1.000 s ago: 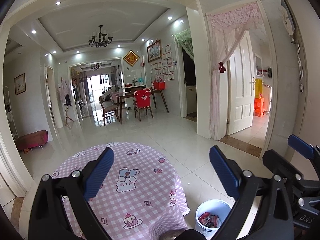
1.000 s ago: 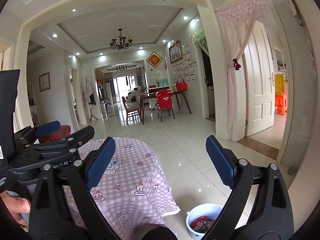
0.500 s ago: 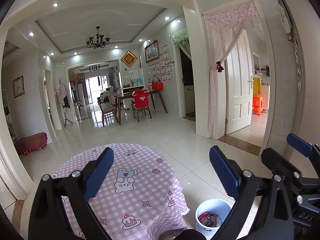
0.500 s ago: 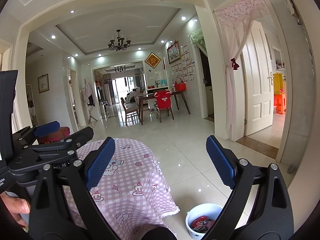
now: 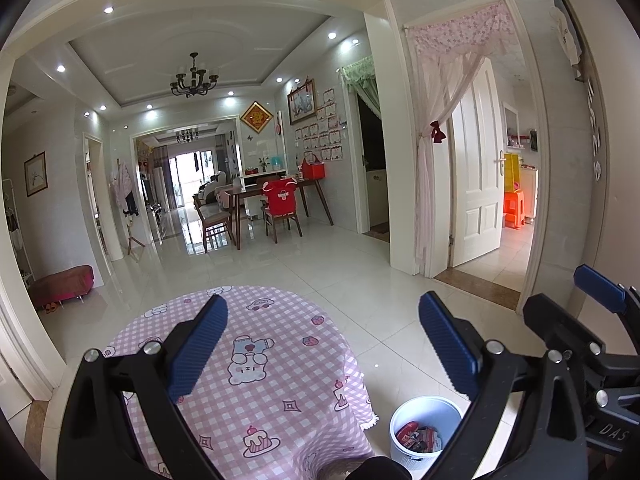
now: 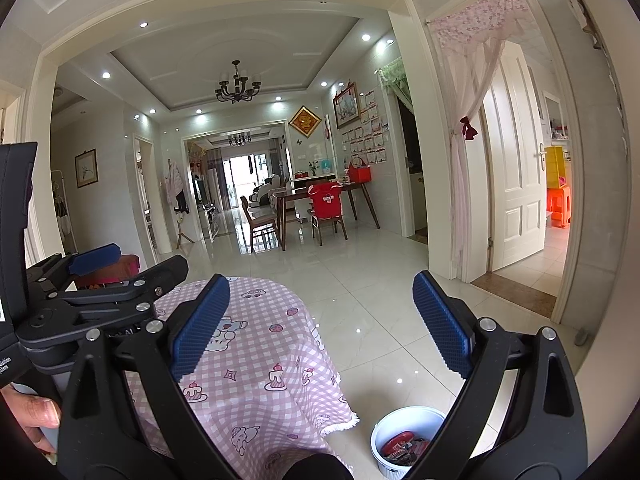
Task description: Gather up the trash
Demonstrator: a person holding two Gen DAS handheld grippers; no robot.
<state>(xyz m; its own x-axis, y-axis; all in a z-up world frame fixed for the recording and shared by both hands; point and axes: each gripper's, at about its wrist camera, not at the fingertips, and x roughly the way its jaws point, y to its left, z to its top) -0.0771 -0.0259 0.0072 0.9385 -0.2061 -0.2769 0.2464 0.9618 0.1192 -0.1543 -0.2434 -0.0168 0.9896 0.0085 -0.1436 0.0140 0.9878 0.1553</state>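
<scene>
A white bin (image 5: 425,429) stands on the floor right of the round table (image 5: 260,364), with red and dark wrappers (image 5: 418,438) inside. The right wrist view has the same bin (image 6: 404,438) low at the right. My left gripper (image 5: 320,344) is held high over the table, open, nothing between its blue pads. My right gripper (image 6: 320,320) is also open and empty. The left gripper's body (image 6: 100,300) shows at the left of the right wrist view, and the right gripper's body (image 5: 580,344) at the right edge of the left wrist view.
The table wears a pink checked cloth (image 6: 260,360) with cartoon prints. Glossy white tiles (image 5: 320,264) stretch back to a dining table with chairs (image 5: 276,200). A white door (image 5: 476,168) with a pink curtain stands open at the right. A hand (image 6: 28,416) grips the left handle.
Both views have drifted slightly; the room sits a little lower in frame. Both grippers stay open and empty, and the bin and table have not moved.
</scene>
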